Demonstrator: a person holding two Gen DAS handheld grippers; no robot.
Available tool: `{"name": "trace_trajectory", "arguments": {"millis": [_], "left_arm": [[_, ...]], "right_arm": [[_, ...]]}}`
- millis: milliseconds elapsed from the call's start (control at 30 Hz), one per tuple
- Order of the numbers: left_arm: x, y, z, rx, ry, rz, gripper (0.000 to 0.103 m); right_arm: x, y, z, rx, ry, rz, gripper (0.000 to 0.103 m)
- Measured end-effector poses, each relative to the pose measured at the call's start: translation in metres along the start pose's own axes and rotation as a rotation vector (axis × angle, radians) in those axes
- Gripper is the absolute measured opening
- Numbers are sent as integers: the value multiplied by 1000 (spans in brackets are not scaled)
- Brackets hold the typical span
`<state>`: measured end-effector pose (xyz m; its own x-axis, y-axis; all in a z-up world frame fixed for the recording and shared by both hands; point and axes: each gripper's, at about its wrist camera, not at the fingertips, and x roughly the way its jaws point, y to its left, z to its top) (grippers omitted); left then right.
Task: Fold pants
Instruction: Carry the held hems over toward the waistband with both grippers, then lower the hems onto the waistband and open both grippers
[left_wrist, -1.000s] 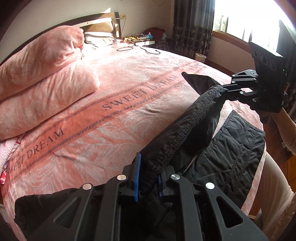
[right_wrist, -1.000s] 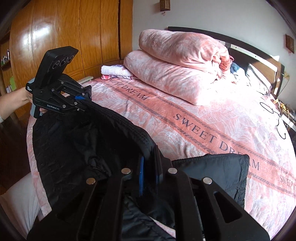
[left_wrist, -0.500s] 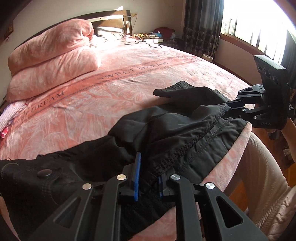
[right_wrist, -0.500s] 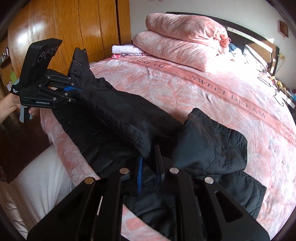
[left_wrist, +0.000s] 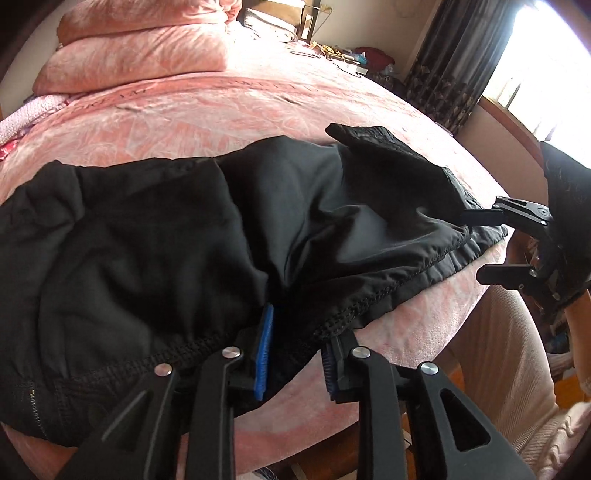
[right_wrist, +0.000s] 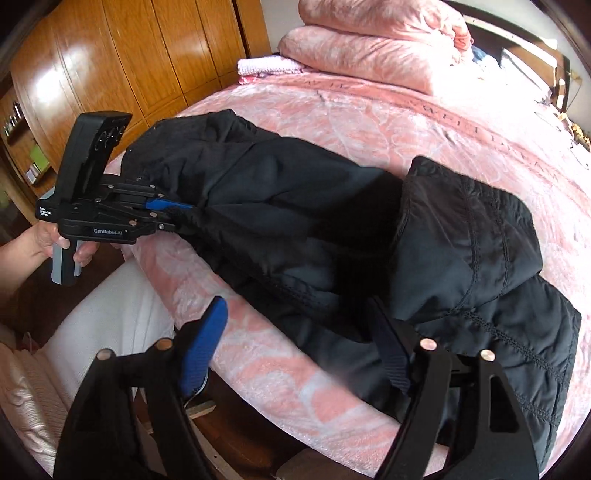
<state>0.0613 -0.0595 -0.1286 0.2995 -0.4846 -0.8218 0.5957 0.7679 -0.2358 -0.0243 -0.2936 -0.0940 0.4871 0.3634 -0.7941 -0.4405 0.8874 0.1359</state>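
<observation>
Where the left wrist view looks forward, the left gripper (left_wrist: 297, 332) is clenched on the near hem of the black pants (left_wrist: 184, 240), with the fabric filling the gap between its blue-padded fingers. The pants lie spread across the near edge of the pink bed (left_wrist: 221, 110), straight ahead of this gripper and reaching away to both sides. To the far right of it, the right gripper (left_wrist: 484, 245) stands released, its jaws well apart; the upper finger touches the end of the pants and the lower one hangs clear over the bed edge. Folded pink blankets (left_wrist: 140, 48) lie far ahead to the left, and a dark curtain (left_wrist: 443, 66) hangs far ahead to the right.

In the right wrist view, the right gripper (right_wrist: 295, 306) is released, its jaws spread wide with the bed edge (right_wrist: 258, 369) showing between them. The pants (right_wrist: 332, 221) lie just ahead of it; the right finger rests against their folded, doubled-over end. To the left and further ahead, the left gripper (right_wrist: 173, 216), held in the left hand (right_wrist: 55, 240), pinches a bunched corner of the pants at its tips. A wooden wardrobe (right_wrist: 129, 55) stands beyond it.
</observation>
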Motion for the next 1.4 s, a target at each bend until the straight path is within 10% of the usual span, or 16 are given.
{"name": "trace_trajectory", "arguments": {"millis": [200, 500, 633, 767, 867, 1100, 1400], "left_arm": [[-42, -3, 10, -77, -117, -69, 93], [-7, 12, 40, -179, -94, 116, 95], [20, 27, 32, -267, -52, 129, 95], [29, 26, 25, -234, -46, 156, 95], [33, 23, 24, -203, -38, 177, 95], [33, 18, 24, -203, -45, 208, 95], [25, 9, 25, -278, -59, 183, 95]], "right_arm": [[-27, -10, 35, 97, -98, -101, 79], [52, -51, 96, 248, 88, -405, 73], [97, -67, 99, 236, 237, -602, 44], [97, -86, 87, 326, 240, -529, 11], [57, -88, 82, 393, 126, -480, 7], [-46, -104, 30, 549, -23, -498, 7], [-70, -142, -76, 738, 92, -572, 47]]}}
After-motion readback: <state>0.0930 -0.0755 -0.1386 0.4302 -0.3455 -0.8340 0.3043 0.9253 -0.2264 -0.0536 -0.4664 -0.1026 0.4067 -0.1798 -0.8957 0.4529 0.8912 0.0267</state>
